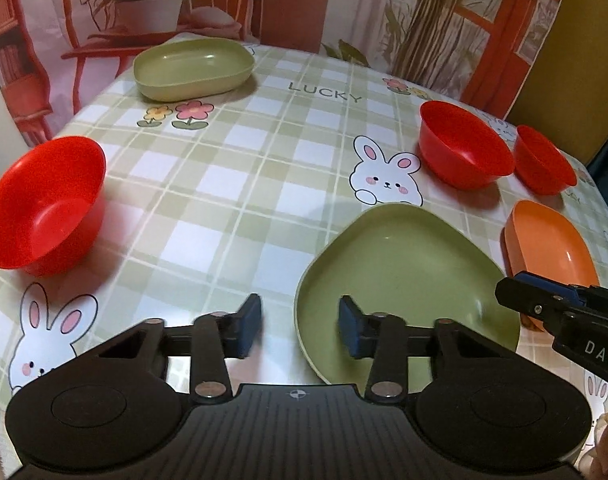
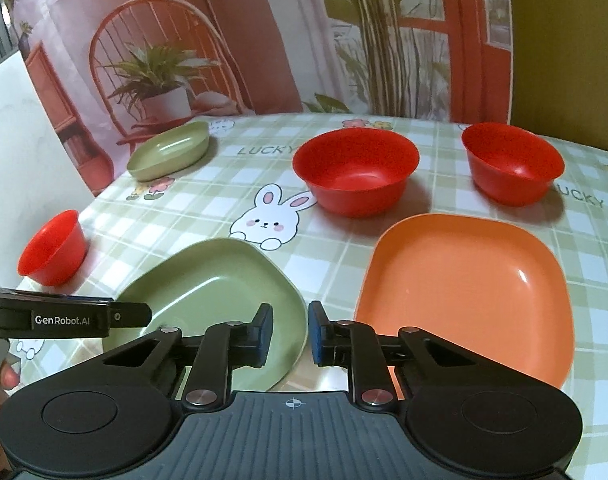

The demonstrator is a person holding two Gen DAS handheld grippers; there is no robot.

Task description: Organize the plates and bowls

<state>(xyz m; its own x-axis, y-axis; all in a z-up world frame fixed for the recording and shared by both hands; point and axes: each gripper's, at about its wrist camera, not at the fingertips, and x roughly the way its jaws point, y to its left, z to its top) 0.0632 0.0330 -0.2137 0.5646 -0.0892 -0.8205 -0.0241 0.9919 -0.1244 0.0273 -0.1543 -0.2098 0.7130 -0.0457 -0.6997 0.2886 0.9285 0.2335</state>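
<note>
A near green plate (image 1: 404,280) (image 2: 211,300) lies at the table's front. My left gripper (image 1: 299,328) is open, its jaws astride that plate's left rim, one finger over the plate and one over the cloth. My right gripper (image 2: 289,330) is open, astride the same plate's right rim, beside an orange plate (image 2: 468,296) (image 1: 552,240). A second green plate (image 1: 193,68) (image 2: 169,152) sits at the far left. Three red bowls stand on the table: one at the left (image 1: 43,208) (image 2: 51,248), two at the back right (image 1: 462,144) (image 1: 544,164) (image 2: 356,168) (image 2: 512,164).
The table (image 1: 243,184) has a green checked cloth with rabbits and flowers. A printed backdrop with a chair and plants hangs behind it. The table's left edge drops off near the left red bowl. The right gripper's side shows in the left wrist view (image 1: 564,316).
</note>
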